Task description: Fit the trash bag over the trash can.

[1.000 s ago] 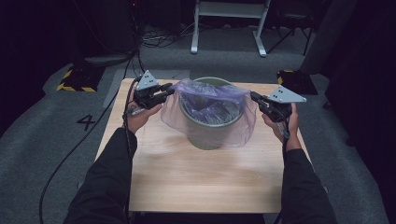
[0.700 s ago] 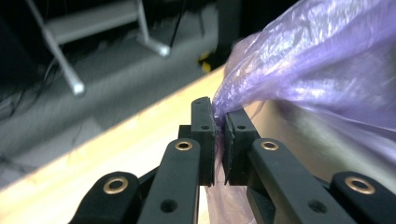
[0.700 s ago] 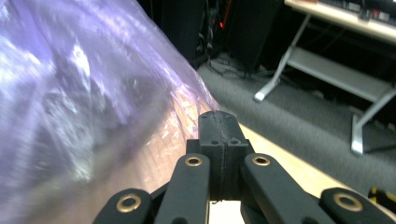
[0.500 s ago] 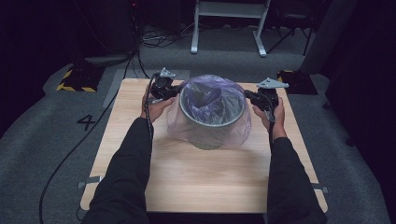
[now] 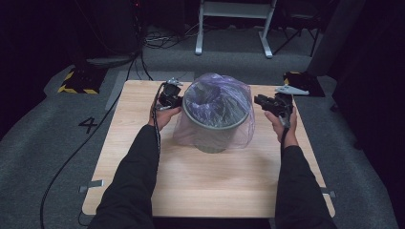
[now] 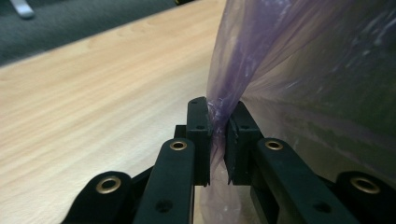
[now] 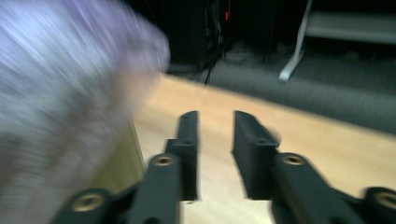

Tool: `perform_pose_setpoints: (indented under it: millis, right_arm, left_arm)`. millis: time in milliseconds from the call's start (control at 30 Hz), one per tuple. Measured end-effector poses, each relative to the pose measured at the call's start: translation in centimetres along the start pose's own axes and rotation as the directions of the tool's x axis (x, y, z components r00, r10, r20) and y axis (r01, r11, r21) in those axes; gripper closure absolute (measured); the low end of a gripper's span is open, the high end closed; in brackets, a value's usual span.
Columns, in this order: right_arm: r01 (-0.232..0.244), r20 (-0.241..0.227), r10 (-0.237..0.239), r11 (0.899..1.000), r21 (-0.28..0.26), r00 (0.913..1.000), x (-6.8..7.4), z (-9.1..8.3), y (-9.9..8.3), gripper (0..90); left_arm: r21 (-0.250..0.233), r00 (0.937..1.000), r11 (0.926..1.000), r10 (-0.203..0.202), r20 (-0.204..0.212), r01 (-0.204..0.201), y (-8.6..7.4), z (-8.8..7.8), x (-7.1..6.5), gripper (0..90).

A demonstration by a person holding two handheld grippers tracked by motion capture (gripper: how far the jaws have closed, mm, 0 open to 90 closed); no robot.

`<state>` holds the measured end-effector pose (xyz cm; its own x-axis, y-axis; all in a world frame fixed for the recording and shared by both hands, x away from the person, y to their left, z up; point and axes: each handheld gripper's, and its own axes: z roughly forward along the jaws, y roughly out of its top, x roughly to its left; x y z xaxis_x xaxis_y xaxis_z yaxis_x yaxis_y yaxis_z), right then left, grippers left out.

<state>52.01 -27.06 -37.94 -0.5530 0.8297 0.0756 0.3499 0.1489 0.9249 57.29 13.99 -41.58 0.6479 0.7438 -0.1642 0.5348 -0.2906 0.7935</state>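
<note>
One bin (image 5: 216, 128) and one purple bag (image 6: 299, 70), its fold pinched between the left gripper's (image 6: 217, 135) jaws. Two grippers; the right gripper's (image 7: 215, 140) jaws stand apart, bag beside them.

A dim lab or studio; grey carpet (image 5: 47, 143); trailing cables (image 5: 157, 40); hazard-striped block (image 5: 71, 83)

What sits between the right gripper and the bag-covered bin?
Only bare table, seen in the high view. The right gripper stands apart from the bag, its jaws having just opened with nothing between them in the right gripper view.
</note>
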Motion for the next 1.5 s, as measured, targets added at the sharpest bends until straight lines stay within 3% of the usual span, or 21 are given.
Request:
perform_pose_setpoints:
  millis: [100,200,267,367,400,500,533,633,667,700,767,900,1100,1200,1267,1300,1367,1400,1500]
  right_arm:
    - [0.002,-0.011,-0.003,0.995,-0.095,0.9999,0.0,-2.4,1.6,54.4]
    - [0.042,-0.094,-0.056,0.989,-0.139,0.9940,1.4,-3.4,2.9,42.5]
    - [0.081,-0.127,-0.091,0.993,-0.083,0.9877,2.6,-2.5,3.3,35.1]
    - [0.087,-0.158,-0.087,0.996,-0.005,0.9836,3.3,-0.5,3.1,32.6]
    - [0.076,-0.166,-0.074,0.997,0.004,0.9833,3.3,0.0,3.0,35.0]
    - [0.043,-0.212,-0.047,0.999,-0.021,0.9763,2.9,0.5,3.0,55.2]
    - [0.041,-0.224,-0.046,0.999,-0.027,0.9735,2.9,0.6,3.0,65.7]
    - [0.058,-0.212,-0.070,0.997,-0.059,0.9747,2.9,0.2,3.3,87.3]
    - [0.068,-0.192,-0.079,0.996,-0.064,0.9781,3.0,0.2,3.3,90.0]
    - [0.084,-0.163,-0.092,0.995,-0.057,0.9824,3.0,0.2,3.4,90.0]
    - [0.068,-0.148,-0.075,0.996,-0.056,0.9862,2.9,0.3,3.3,90.0]
    - [0.032,-0.051,-0.035,0.998,-0.047,0.9981,2.4,0.9,3.1,90.0]
    - [-0.074,-0.011,0.074,0.996,0.049,0.9972,1.5,2.8,1.6,90.0]
    - [-0.137,-0.053,0.142,0.986,0.096,0.9884,1.2,3.7,0.6,90.0]
    - [-0.146,-0.084,0.156,0.983,0.116,0.9842,1.3,4.0,0.2,90.0]
    - [-0.143,-0.084,0.155,0.981,0.132,0.9844,1.4,4.1,0.0,90.0]
    - [-0.133,-0.075,0.148,0.975,0.177,0.9861,1.4,4.3,-0.5,90.0]
    - [-0.133,-0.078,0.150,0.973,0.189,0.9856,1.3,4.5,-0.9,90.0]
    - [-0.148,-0.112,0.170,0.973,0.176,0.9791,1.0,4.3,-1.9,90.0]
  left_arm:
    - [-0.032,0.9999,0.9995,0.003,-0.010,-0.003,0.2,-0.6,-0.1,81.5]
    - [-0.029,0.9997,0.9994,0.016,-0.018,-0.016,0.3,-0.6,-0.3,81.7]
    - [-0.046,0.9997,0.9987,0.019,-0.018,-0.020,0.4,-0.6,-0.4,81.8]
    - [-0.071,0.9993,0.9969,0.034,-0.018,-0.035,0.7,-0.7,-0.7,81.7]
    - [-0.070,0.9988,0.9966,0.042,-0.024,-0.043,0.8,-0.7,-0.8,81.7]
    - [-0.075,0.9983,0.9956,0.053,-0.023,-0.055,1.1,-0.8,-1.0,82.2]
    - [-0.080,0.9980,0.9950,0.058,-0.025,-0.060,1.1,-0.9,-1.0,82.5]
    - [-0.088,0.9983,0.9947,0.052,-0.025,-0.054,1.2,-1.1,-0.9,83.4]
    - [-0.087,0.9981,0.9945,0.057,-0.025,-0.059,1.2,-1.1,-0.9,83.7]
    - [-0.087,0.9980,0.9943,0.059,-0.023,-0.061,1.2,-1.2,-0.9,84.7]
    - [-0.086,0.9980,0.9945,0.058,-0.025,-0.060,1.2,-1.2,-1.0,86.9]
    - [-0.065,0.9977,0.9958,0.062,-0.027,-0.064,1.2,-0.7,-1.1,89.7]
    - [0.008,0.9982,0.9982,0.059,0.011,-0.059,0.8,0.8,-1.4,89.9]
    - [0.050,0.9979,0.9978,0.040,0.051,-0.043,0.6,1.5,-1.6,90.0]
    - [0.107,0.9968,0.9933,0.037,0.071,-0.045,0.5,2.0,-1.6,90.0]
    - [0.139,0.9934,0.9902,-0.002,0.115,-0.014,0.3,2.3,-1.4,90.0]
    - [0.206,0.9983,0.9783,0.014,0.057,-0.026,-0.3,3.1,-1.4,89.9]
    - [0.210,0.9983,0.9774,0.011,0.057,-0.022,-0.6,3.2,-1.3,89.9]
    - [0.128,0.9963,0.9917,0.003,0.086,-0.014,-1.1,2.5,-1.2,89.6]
